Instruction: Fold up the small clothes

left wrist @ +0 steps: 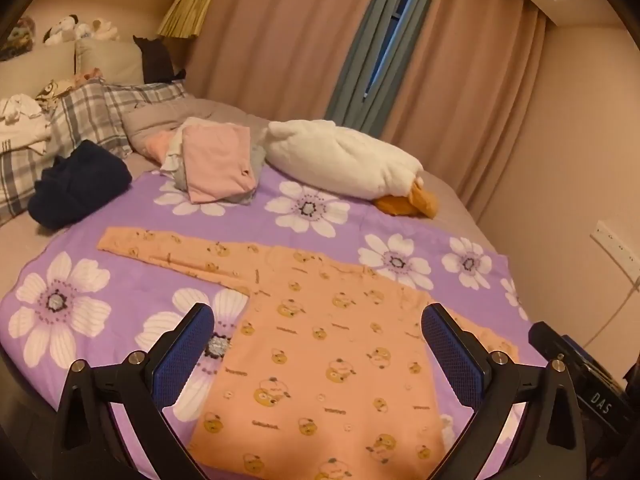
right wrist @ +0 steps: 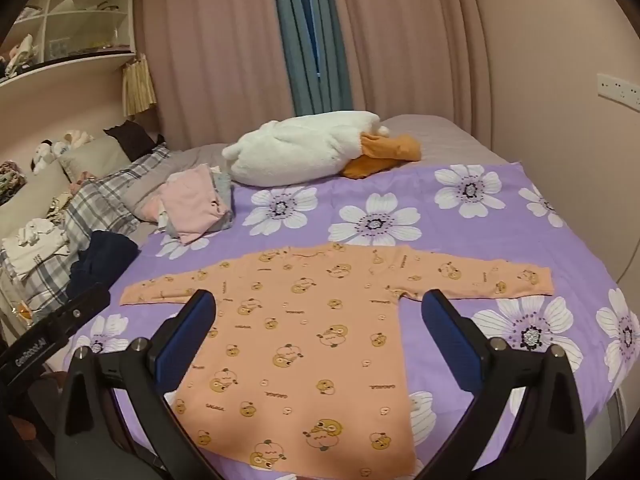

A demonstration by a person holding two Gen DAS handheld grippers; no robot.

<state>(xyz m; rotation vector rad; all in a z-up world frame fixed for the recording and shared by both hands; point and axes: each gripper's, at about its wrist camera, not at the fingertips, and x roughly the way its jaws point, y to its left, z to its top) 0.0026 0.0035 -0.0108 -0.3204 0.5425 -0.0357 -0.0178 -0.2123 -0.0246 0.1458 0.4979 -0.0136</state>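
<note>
An orange long-sleeved top (left wrist: 320, 352) (right wrist: 304, 344) printed with small cartoon ducks lies flat on a purple flowered blanket (left wrist: 132, 276) (right wrist: 460, 224), sleeves spread to both sides. My left gripper (left wrist: 318, 344) hovers above the top's body, wide open, nothing between its blue pads. My right gripper (right wrist: 318, 336) likewise hangs open over the top's middle and holds nothing. The body of the right gripper (left wrist: 580, 368) shows at the right edge of the left wrist view, and the left gripper's body (right wrist: 48, 332) at the left edge of the right wrist view.
A stack of folded pink and grey clothes (left wrist: 216, 164) (right wrist: 196, 200) lies at the blanket's far side. Beside it are a white plush duck (left wrist: 344, 160) (right wrist: 312, 152), a dark navy garment (left wrist: 80, 188) (right wrist: 104, 260) and plaid pillows (left wrist: 88, 120). Curtains (right wrist: 400, 40) hang behind.
</note>
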